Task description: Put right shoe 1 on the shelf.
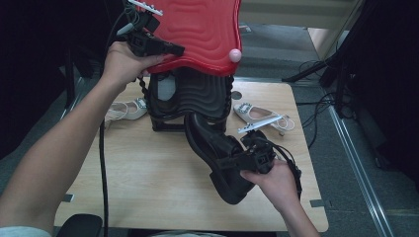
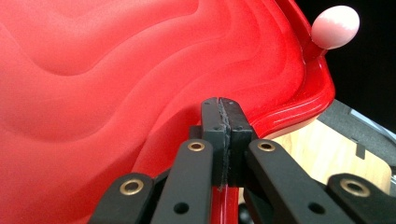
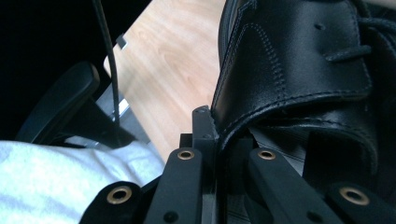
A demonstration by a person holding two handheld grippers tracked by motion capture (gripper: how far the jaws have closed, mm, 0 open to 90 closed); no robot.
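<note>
While clamped, red lid rim

One black lace-up shoe sits near the centre of one wooden table. Two pale flat shoes flank the case, one at ten o'clock, one at two o'clock. One case stands at twelve o'clock, with one red lid, one black base and apparently one pink knob.
</note>
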